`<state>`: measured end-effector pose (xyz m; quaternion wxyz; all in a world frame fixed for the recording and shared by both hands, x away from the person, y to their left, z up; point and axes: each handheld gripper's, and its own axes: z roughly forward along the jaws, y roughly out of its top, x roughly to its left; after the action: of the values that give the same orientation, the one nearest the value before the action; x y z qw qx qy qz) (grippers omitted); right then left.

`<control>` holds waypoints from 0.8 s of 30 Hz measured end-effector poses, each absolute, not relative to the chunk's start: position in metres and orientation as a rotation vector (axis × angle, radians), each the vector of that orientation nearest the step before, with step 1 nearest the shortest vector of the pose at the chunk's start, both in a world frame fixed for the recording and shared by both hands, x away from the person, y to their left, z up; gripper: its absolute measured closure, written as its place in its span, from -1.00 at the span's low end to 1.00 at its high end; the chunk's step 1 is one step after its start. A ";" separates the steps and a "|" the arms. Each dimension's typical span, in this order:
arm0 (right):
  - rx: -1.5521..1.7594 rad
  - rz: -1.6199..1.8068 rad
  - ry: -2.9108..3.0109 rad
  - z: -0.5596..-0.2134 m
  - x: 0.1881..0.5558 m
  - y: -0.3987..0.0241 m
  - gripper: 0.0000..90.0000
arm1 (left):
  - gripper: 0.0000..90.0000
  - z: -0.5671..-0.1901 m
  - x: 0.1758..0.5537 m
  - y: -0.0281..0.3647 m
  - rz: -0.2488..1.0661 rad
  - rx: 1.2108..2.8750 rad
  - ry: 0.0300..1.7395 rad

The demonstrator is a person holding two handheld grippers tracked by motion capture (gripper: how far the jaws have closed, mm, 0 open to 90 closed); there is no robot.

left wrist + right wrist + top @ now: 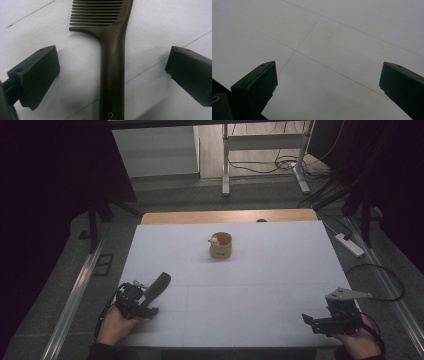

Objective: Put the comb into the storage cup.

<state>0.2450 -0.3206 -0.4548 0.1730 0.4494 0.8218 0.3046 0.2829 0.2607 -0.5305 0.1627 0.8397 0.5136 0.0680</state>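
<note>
— Comb (112,57) first: where does it lie?

— Flat on the white table (280,270), its handle running straight up the middle between the jaws of the left gripper (112,72), teeth pointing away from the gripper.

— Do the jaws touch it?

— No. The left gripper is released, both jaws spread wide, with bare table on each side of the handle.

— And from above?

— The left gripper (150,304) sits at the comb's (158,285) near end, the comb reaching out ahead of it.

— The other one?

— The right gripper (327,85) is released too, jaws wide over bare table. Seen from above, the right gripper (311,321) is well apart from the comb.

— Anything else?

— A small brown cup (220,245) stands far ahead of both grippers
</note>
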 end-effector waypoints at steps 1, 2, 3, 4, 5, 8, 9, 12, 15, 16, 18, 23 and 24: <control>1.276 0.864 2.332 -0.455 0.245 -0.321 -0.95 | -0.95 -0.529 0.283 0.260 0.190 2.399 1.469; 1.276 0.864 2.331 -0.455 0.245 -0.321 -0.95 | -0.91 -0.528 0.283 0.260 0.187 2.400 1.473; 1.276 0.864 2.330 -0.455 0.245 -0.321 -0.95 | -0.86 -0.527 0.282 0.260 0.186 2.397 1.481; 1.276 0.864 2.330 -0.455 0.244 -0.321 -0.95 | -0.80 -0.526 0.282 0.260 0.186 2.393 1.491; 1.275 0.864 2.330 -0.455 0.244 -0.321 -0.95 | -0.71 -0.525 0.282 0.261 0.190 2.383 1.504; 1.275 0.865 2.330 -0.455 0.244 -0.321 -0.95 | -0.42 -0.522 0.280 0.263 0.204 2.349 1.524; 1.274 0.864 2.330 -0.455 0.244 -0.321 -0.95 | -0.31 -0.521 0.279 0.263 0.209 2.344 1.522; 1.275 0.863 2.331 -0.455 0.245 -0.320 -0.95 | -0.05 -0.519 0.277 0.262 0.214 2.354 1.509; 1.275 0.862 2.331 -0.455 0.245 -0.320 -0.95 | 0.28 -0.518 0.276 0.262 0.212 2.349 1.509; 1.275 0.862 2.331 -0.455 0.245 -0.321 -0.95 | 0.42 -0.518 0.276 0.262 0.212 2.346 1.511; 1.275 0.862 2.331 -0.455 0.245 -0.321 -0.95 | 0.58 -0.517 0.276 0.264 0.201 2.336 1.522; 1.273 0.864 2.333 -0.455 0.244 -0.321 -0.95 | 0.59 -0.517 0.276 0.264 0.196 2.329 1.527; 1.273 0.864 2.332 -0.455 0.244 -0.320 -0.95 | 0.59 -0.517 0.276 0.264 0.193 2.324 1.531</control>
<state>0.2443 -0.3205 -0.4547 0.1731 0.4487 0.8221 0.3046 0.2759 0.2644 -0.5174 0.1751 0.8203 0.5402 0.0682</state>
